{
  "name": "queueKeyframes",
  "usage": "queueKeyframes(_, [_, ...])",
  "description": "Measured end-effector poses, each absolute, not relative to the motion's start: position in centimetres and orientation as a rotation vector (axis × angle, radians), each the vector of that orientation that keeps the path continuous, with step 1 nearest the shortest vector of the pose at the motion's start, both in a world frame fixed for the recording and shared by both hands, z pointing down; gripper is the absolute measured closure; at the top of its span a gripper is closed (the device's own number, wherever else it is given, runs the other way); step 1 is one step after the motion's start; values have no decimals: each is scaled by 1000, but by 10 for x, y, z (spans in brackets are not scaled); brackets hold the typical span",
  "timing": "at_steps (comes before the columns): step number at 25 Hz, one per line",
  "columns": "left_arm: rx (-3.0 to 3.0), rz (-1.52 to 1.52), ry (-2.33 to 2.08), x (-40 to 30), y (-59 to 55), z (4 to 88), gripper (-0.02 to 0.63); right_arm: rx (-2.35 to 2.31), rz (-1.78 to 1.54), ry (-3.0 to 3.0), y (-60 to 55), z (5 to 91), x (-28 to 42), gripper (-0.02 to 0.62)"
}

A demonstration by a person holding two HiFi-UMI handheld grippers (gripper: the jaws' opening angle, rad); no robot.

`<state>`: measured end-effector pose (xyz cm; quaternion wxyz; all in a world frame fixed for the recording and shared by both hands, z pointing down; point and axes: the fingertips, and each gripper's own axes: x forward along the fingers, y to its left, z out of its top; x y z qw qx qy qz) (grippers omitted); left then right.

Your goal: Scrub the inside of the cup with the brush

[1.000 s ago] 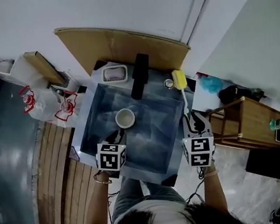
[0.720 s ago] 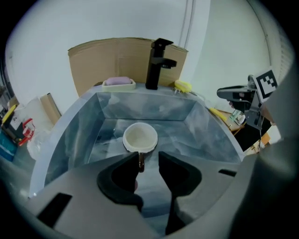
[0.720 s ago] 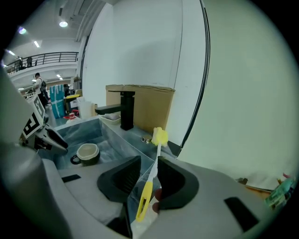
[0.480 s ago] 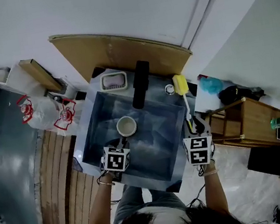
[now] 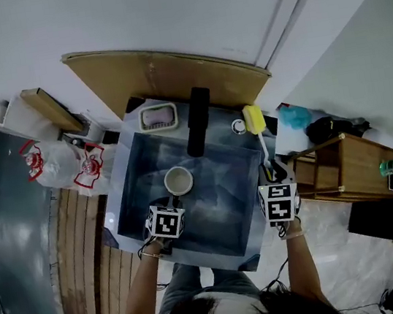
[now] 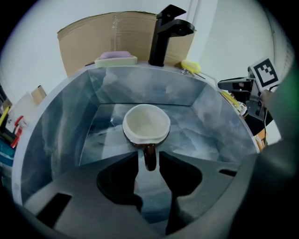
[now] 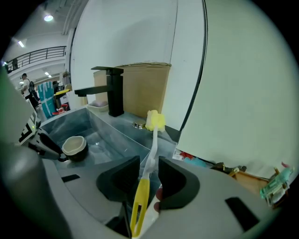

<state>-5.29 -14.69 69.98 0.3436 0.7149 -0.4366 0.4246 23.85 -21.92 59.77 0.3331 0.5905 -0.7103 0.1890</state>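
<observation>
A brown cup (image 5: 178, 180) with a cream inside stands upright on the floor of the sink (image 5: 223, 185). Its handle (image 6: 149, 158) points at my left gripper (image 6: 149, 156). The jaws are opening, the handle lies between their tips, and there are gaps on both sides. A brush (image 5: 262, 146) with a yellow sponge head (image 7: 155, 121) and yellow grip lies along the sink's right rim. My right gripper (image 7: 148, 163) straddles its handle, jaws opening and pads off it. Both grippers (image 5: 165, 194) (image 5: 273, 171) sit at the sink's near side.
A black faucet (image 5: 197, 112) stands at the sink's back rim, with a soap dish (image 5: 158, 116) to its left and a metal knob (image 5: 237, 127) to its right. Cardboard (image 5: 160, 69) leans behind. A wooden cabinet (image 5: 346, 166) is on the right, and plastic bags (image 5: 64, 162) on the left.
Cup and brush stay where they were. Both grippers hold their places at the handle ends. The head view has shifted slightly.
</observation>
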Motion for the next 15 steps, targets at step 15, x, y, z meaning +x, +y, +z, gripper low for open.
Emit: queueKeyframes(15, [1856, 1135, -1119, -47, -148, 716, 501, 1604, 541, -1822, -224, 610, 242, 525])
